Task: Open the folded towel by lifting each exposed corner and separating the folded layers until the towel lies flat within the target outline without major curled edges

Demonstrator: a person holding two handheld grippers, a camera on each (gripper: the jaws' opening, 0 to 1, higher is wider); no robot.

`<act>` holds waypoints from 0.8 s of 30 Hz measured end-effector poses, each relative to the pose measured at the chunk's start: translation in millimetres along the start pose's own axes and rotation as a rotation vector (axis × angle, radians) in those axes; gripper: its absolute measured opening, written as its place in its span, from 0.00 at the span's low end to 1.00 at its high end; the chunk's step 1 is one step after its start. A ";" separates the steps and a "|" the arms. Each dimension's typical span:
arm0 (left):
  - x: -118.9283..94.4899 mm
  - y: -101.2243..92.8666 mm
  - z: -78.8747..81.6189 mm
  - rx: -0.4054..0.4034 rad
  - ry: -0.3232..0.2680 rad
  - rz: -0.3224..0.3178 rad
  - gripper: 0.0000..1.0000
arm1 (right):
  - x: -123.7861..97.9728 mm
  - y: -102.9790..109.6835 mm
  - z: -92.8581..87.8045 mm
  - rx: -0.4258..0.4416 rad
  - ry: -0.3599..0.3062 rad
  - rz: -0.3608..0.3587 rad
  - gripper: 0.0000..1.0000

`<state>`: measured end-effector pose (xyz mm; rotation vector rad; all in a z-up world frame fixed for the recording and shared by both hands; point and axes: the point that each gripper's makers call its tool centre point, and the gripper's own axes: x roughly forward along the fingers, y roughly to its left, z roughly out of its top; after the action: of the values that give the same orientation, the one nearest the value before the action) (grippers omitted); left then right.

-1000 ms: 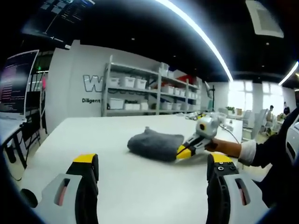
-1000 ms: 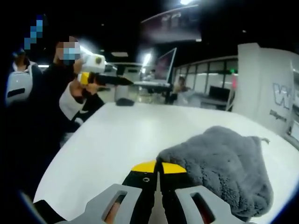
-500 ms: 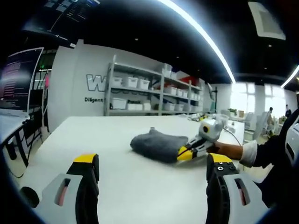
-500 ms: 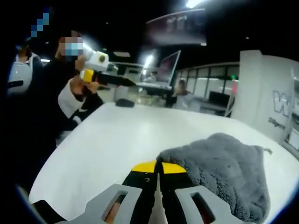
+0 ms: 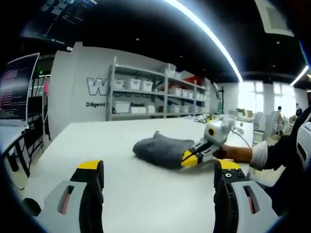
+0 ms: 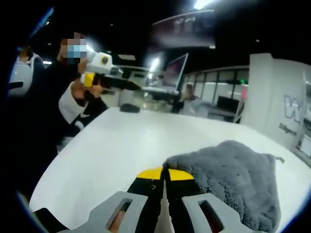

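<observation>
A grey fluffy towel (image 5: 162, 148) lies folded in a soft heap on the white table (image 5: 121, 141). In the right gripper view the towel (image 6: 235, 174) sits just right of my right gripper (image 6: 164, 173). Its yellow-tipped jaws are shut, with the towel's near corner pinched at the tips. From the left gripper view, that right gripper (image 5: 187, 158) comes in from the right, held by a hand, tips at the towel's near edge. My left gripper (image 5: 159, 167) is open and hangs well short of the towel. A person holds the left gripper (image 6: 132, 85) up over the table's far end.
Shelves with white bins (image 5: 146, 99) stand against the far wall behind the table. A monitor (image 5: 17, 87) sits at the left. A dark small object (image 6: 129, 107) rests at the table's far end, near a screen (image 6: 172, 73). Bare tabletop (image 6: 121, 145) surrounds the towel.
The towel's heap has sunk a little lower over the last second. Both views have shifted slightly. The right jaws stay shut at the same corner, the left jaws stay wide.
</observation>
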<state>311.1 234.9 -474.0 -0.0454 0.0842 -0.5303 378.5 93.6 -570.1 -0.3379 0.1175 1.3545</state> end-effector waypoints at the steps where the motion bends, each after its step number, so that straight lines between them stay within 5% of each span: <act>1: -0.4 0.9 1.5 -0.011 -0.010 0.000 0.92 | 0.4 0.3 0.0 -0.001 -0.001 0.000 0.00; 24: 6.7 -7.5 2.1 -0.011 -0.035 -0.030 0.92 | -1.8 3.7 -0.5 -0.016 -0.014 0.031 0.03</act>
<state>313.2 225.1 -471.9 -0.0666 0.0524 -0.5592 374.6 92.5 -570.8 -0.3409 0.1011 1.3889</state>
